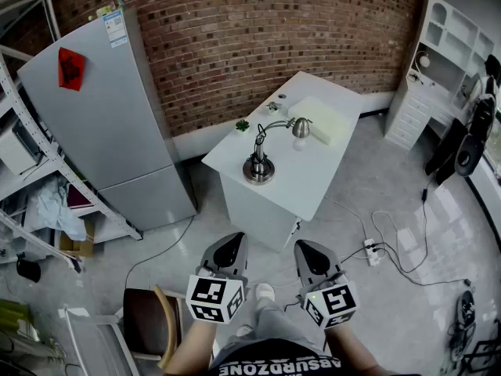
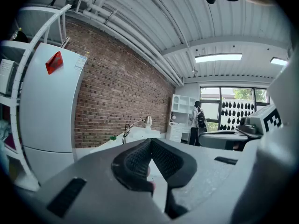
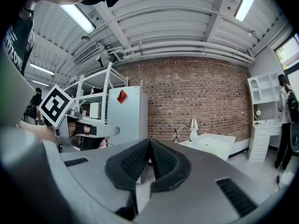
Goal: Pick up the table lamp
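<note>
The black shirt (image 1: pixel 296 364) carries white capitals, seen upside down from the head view: "ABSURDZONE". On the fridge (image 1: pixel 117 124), the energy sticker (image 1: pixel 114 28) and red diamond sign (image 1: pixel 70 68) are too small to read.

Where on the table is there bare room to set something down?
Bare: the table's near end, from the lamp base to the front edge, and right of that base. Crowded: the far half, with lamp head, pad and plant.

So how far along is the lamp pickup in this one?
Nothing done yet: the table lamp stands untouched on the white table. In hand, nothing: left gripper and right gripper are shut, empty, well short of the table. Left: approach, open, grasp, lift.
</note>
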Tool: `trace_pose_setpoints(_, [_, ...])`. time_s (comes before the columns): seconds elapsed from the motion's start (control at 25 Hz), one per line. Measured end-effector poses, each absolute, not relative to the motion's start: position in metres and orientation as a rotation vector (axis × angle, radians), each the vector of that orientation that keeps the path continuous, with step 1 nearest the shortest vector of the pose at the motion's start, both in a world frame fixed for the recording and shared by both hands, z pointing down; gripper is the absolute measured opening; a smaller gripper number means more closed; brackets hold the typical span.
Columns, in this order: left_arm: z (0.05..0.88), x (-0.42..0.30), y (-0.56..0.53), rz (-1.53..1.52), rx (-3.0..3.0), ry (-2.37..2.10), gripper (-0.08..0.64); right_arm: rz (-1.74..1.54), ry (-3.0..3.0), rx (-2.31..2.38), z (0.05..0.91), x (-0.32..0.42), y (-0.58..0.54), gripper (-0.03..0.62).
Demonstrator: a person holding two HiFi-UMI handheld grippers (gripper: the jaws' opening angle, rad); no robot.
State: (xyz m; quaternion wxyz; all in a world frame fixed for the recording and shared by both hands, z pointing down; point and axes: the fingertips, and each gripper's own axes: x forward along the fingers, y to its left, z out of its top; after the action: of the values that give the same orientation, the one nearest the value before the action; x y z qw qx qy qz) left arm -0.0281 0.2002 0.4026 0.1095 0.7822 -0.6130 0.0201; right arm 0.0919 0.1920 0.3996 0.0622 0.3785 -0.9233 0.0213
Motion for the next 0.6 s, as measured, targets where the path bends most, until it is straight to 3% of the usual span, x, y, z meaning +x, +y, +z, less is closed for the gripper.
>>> trace_pose_setpoints(0.6, [0.404,-0.056,0.069,0.078,2.279,-1.829,0.005,0.059,-2.814,1.113,0.398,0.065,0.051,-0.003])
